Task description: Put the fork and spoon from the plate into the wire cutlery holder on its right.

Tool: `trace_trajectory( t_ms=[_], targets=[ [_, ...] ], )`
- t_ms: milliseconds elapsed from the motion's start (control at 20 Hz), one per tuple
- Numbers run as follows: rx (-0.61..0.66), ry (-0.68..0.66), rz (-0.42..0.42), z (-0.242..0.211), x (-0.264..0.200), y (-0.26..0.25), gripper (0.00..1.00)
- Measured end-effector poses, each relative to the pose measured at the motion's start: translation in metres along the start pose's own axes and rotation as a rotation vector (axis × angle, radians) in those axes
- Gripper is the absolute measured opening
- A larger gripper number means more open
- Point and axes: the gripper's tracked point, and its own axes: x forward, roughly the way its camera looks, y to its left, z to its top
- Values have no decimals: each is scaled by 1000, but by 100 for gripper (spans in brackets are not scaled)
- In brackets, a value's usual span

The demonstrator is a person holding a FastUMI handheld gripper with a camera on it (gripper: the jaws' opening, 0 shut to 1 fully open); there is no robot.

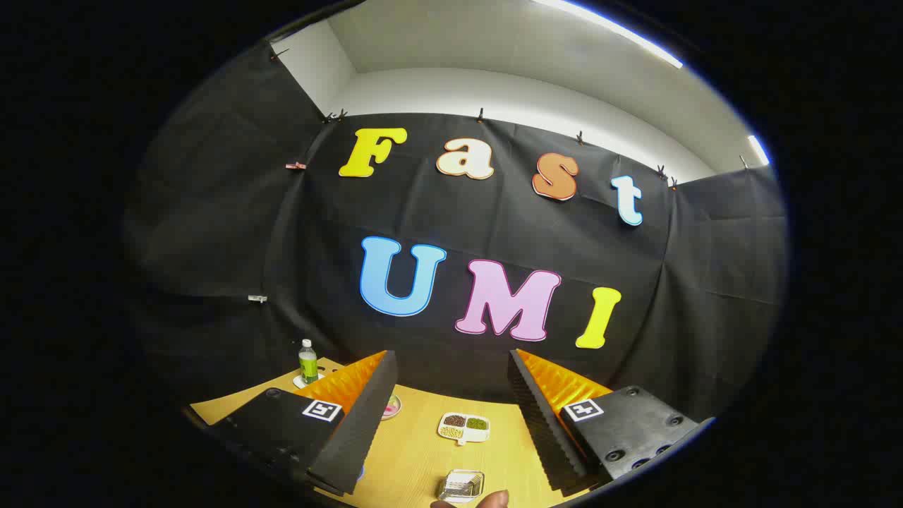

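While the black cloth wall (494,233) of the booth rises behind everything, with a white room wall and ceiling above it, the wooden counter (416,451) lies low beneath the tongs (451,384), which hang high over it with both fingers spread wide and nothing between them. Taking the small divided dish (464,427) as the landmark: it sits on the counter in the gap between the two fingers, a white tray with separate compartments holding dark, green and pale bits. Nearer to the camera than that dish, and a touch below it in the gap, rests a clear glass-like tray (461,485) with pale metal pieces lying in it; these may be the fork and spoon on their plate, but they are too small and blurred to tell apart, and I cannot make out a wire holder beside it. Just in front of that tray, a fingertip of a person's hand (492,499) pokes up at the nearest rim of the counter. Left of the divided dish, half hidden behind the left finger, peeks a small round dish (392,406) with something pink in it. Farther left and farther back, near the cloth wall, a small plastic bottle (307,361) with a green label and a white cap stands upright.
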Motion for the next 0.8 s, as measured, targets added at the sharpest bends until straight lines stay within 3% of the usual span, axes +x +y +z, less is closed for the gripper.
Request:
trace_trajectory(
  t_ms=[800],
  targets=[
    [-8, -7, 12, 4, -9, 15, 98]
  ],
)
